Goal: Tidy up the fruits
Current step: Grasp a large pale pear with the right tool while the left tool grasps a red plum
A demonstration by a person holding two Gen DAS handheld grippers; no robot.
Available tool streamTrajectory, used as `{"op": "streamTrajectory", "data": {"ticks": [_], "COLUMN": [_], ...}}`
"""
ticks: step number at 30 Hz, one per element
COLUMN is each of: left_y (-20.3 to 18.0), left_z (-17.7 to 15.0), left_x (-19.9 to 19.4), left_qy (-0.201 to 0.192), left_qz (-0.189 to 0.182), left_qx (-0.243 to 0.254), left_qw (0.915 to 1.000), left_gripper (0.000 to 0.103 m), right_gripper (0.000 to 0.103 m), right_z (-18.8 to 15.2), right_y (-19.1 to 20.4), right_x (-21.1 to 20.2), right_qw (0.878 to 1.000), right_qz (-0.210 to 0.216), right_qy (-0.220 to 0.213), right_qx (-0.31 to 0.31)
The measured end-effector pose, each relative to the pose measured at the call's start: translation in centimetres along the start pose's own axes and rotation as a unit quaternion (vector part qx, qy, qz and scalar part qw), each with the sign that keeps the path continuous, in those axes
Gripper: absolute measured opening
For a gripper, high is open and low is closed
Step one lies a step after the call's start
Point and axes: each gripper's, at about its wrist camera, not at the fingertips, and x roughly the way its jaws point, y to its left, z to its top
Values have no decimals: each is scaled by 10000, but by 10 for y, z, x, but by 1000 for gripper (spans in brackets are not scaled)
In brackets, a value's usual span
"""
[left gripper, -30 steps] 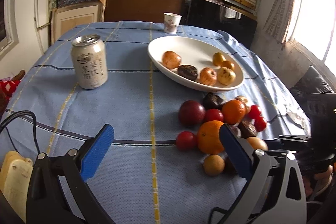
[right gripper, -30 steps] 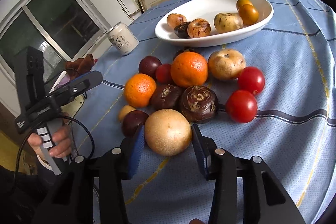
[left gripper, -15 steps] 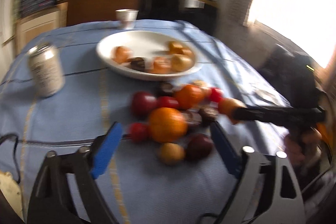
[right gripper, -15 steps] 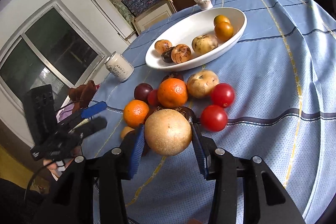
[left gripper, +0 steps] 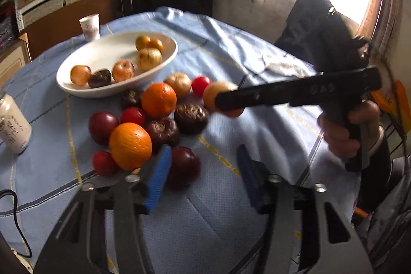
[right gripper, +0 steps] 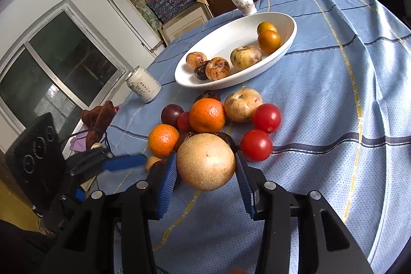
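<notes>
Two grippers busy: right gripper [right gripper: 206, 171] clamps the tan pear [right gripper: 205, 162], white bowl [right gripper: 287, 45] far ahead, left gripper [left gripper: 203, 176] closing, empty, beside the plum [left gripper: 183, 166].

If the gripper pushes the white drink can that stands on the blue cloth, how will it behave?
The can stands upright and is tall for its base, so a high push would probably tip it. On its side, the round body would likely roll. Whether it is full, hence heavy, cannot be seen.
</notes>
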Motion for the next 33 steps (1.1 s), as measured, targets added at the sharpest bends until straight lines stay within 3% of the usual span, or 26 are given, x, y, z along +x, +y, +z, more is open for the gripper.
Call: {"op": "streamTrajectory", "data": {"ticks": [6, 9, 13, 18, 25, 29, 33], "left_y": [1, 5, -3, -2, 7, 10, 12], "left_z": [4, 8, 11, 10, 10, 11, 13], "left_x": [15, 20, 30, 41, 45, 44, 41], "left_qy": [232, 339, 581, 820, 946, 980, 1011], "left_qz": [571, 499, 565, 647, 708, 863, 934], "left_qx": [271, 273, 587, 541, 369, 312, 250], "left_qw": [9977, 9978, 9950, 9931, 9923, 9909, 9902], "left_gripper": [50, 56, 73, 74, 58, 39, 38], "right_gripper": [47, 47, 47, 47, 47, 47, 47], "right_z": [0, -1, -1, -1, -1, -2, -2], "right_y": [1, 1, 2, 2, 3, 3, 3], "right_x": [-2, -2, -3, -4, -5, -4, -4], "right_qw": [10000, 10000, 10000, 10000, 9999, 9999, 9999], "right_qz": [3, 16, 3, -8, 3, -22, -36], "right_qy": [-27, -6, -27, -33, -31, -8, -18], "right_qx": [-18, -29, -42, -55, -99, -99, -103]}}
